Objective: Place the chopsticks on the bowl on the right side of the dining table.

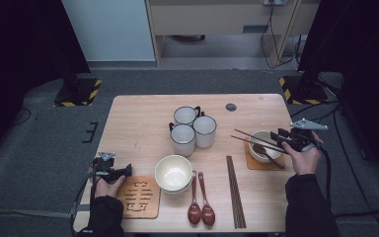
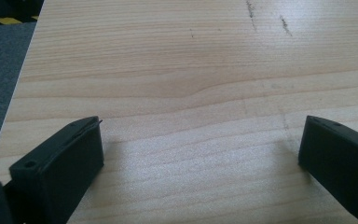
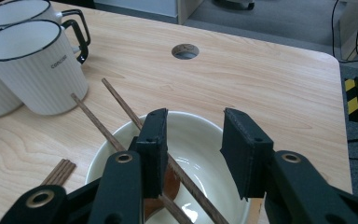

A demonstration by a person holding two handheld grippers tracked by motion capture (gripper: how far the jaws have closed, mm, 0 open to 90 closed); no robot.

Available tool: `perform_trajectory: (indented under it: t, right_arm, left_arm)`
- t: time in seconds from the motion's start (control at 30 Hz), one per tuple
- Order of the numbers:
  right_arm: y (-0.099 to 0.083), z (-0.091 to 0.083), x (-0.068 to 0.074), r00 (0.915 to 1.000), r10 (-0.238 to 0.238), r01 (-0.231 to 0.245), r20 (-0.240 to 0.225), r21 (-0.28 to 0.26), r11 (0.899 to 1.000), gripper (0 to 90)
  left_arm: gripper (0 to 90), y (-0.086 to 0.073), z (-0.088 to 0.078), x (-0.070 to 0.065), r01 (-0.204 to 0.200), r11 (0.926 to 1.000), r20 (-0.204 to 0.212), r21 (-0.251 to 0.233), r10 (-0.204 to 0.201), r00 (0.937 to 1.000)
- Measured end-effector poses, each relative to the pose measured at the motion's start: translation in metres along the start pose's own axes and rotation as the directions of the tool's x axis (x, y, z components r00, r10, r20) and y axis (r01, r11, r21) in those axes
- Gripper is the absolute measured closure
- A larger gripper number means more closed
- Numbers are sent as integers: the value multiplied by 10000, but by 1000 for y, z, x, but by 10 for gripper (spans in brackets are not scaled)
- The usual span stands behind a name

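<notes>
From the high view, the right gripper (image 1: 278, 135) sits at the right side of the desk (image 1: 138, 128), right over the rim of a cream bowl (image 1: 257, 139) that stands on a wooden coaster (image 1: 250, 161). A pair of chopsticks (image 1: 256, 140) lies slanted across that bowl, tips poking out to the left toward three white mugs (image 1: 193, 129), and a wooden spoon (image 1: 266, 154) rests in the bowl too. The left gripper (image 1: 127, 171) is over at the near left edge, just beside a second coaster with a cut-out pattern (image 1: 139, 197). Between the hands there's a second cream bowl (image 1: 173, 173), two brown spoons (image 1: 200, 201) and another set of chopsticks (image 1: 235, 192) lying flat.

Left gripper view: jaws spread wide, nothing but bare desk (image 2: 177, 70) between them, so it's open and holding nothing.

Right gripper view: the gripper (image 3: 193, 147) hangs right above the bowl (image 3: 200, 140), jaws partly apart. The chopsticks (image 3: 116, 106) run diagonally under the left-hand jaw, so they lie off to that side rather than centred in the gap. The pads aren't pressing on them as far as I can see, so open. The nearest mug (image 3: 30, 65) is up left, well apart.
</notes>
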State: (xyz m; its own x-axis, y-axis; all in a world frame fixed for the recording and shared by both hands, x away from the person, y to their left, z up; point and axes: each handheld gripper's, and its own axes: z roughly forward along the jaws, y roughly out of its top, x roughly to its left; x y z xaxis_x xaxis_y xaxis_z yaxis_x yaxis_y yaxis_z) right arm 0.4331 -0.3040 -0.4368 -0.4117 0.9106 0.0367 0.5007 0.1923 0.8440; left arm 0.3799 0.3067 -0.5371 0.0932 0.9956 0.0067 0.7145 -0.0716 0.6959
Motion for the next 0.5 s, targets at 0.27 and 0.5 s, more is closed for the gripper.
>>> perform_trajectory:
  t: [0.27, 0.5]
  right_arm:
    - [-1, 17, -1, 9999, -147, 147, -3, 277, 9995, 616]
    - [-4, 27, -1, 10000, -64, 63, 26, 333, 9994, 627]
  left_arm:
    - [0, 0, 0, 0, -1, 10000, -1, 0, 1, 10000]
    - [0, 0, 0, 0, -3, 10000, 0, 1, 3, 10000]
